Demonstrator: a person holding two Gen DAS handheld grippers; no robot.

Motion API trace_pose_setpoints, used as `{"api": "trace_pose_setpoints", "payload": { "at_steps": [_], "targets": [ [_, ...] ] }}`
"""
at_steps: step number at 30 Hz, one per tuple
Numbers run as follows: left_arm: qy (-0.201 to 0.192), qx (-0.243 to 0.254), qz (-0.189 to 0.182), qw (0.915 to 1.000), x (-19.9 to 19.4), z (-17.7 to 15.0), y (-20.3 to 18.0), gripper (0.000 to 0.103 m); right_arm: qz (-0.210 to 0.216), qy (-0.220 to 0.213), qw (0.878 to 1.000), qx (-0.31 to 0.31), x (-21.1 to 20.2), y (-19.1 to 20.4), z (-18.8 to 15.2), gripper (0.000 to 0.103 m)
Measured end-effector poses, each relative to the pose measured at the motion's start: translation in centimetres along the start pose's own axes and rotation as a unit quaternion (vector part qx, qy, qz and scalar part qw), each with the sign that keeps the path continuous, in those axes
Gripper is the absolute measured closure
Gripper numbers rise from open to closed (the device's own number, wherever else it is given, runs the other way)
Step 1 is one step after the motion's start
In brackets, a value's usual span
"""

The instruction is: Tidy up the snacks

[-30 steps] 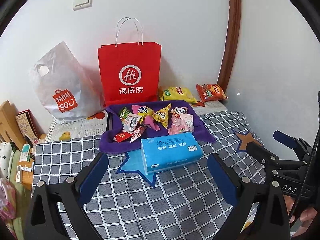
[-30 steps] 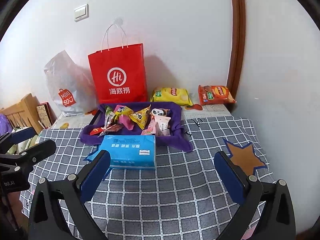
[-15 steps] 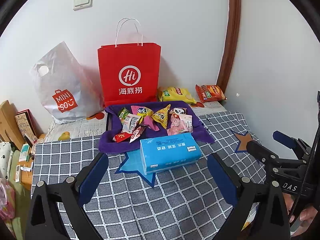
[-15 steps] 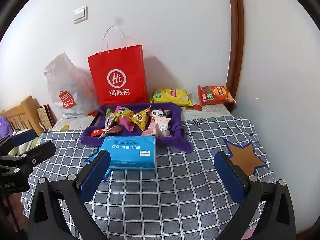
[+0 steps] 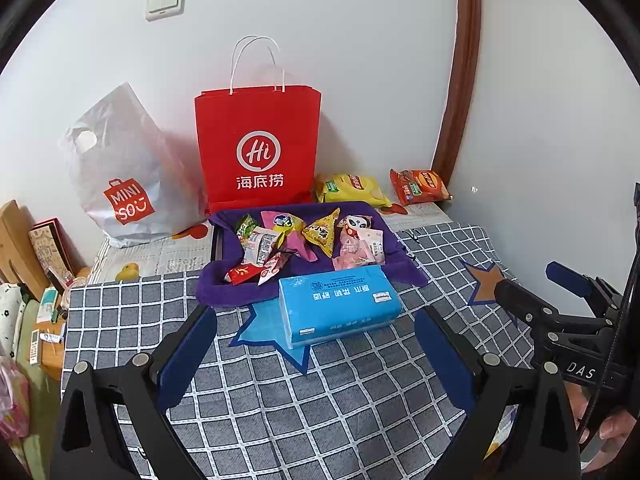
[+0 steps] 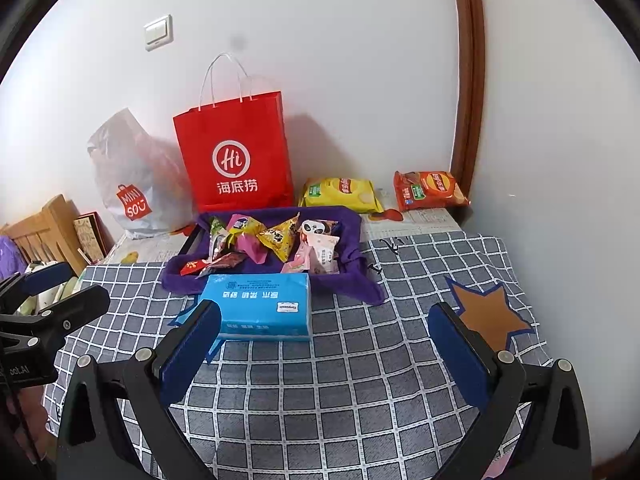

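Note:
Several small snack packets (image 5: pixel 308 240) lie piled in a purple cloth-lined tray (image 5: pixel 224 292) at the table's back; the tray also shows in the right wrist view (image 6: pixel 352 280). A yellow chip bag (image 5: pixel 352 190) and an orange chip bag (image 5: pixel 420 186) lie by the wall. A blue tissue pack (image 5: pixel 338 308) sits in front of the tray. My left gripper (image 5: pixel 316 356) is open and empty, short of the tissue pack. My right gripper (image 6: pixel 324 348) is open and empty, just right of it.
A red paper bag (image 5: pixel 258 156) and a grey MINISO plastic bag (image 5: pixel 120 176) stand against the wall. The checked tablecloth (image 5: pixel 320 400) carries a blue star (image 5: pixel 264 332) and a brown star (image 6: pixel 492 312). Wooden furniture and clutter stand at the left edge (image 5: pixel 24 256).
Both grippers have drifted very slightly; the scene sits a touch lower in the right wrist view. Nothing was taken hold of or moved.

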State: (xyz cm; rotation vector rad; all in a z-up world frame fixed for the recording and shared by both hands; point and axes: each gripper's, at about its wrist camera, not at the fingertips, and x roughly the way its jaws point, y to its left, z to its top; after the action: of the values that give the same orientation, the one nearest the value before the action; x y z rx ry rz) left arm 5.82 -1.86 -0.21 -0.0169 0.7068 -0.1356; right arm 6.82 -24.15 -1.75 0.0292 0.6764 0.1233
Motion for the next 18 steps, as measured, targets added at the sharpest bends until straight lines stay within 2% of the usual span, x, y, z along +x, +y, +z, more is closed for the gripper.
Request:
{"api": "trace_pose_setpoints", "payload": {
  "at_steps": [18],
  "targets": [
    [-0.002,-0.002,-0.002,1.0000,-0.02,-0.07,-0.30,0.003,0.000,-0.004,1.000,0.001,-0.43,-0.12,0.17,0.001]
  ]
}}
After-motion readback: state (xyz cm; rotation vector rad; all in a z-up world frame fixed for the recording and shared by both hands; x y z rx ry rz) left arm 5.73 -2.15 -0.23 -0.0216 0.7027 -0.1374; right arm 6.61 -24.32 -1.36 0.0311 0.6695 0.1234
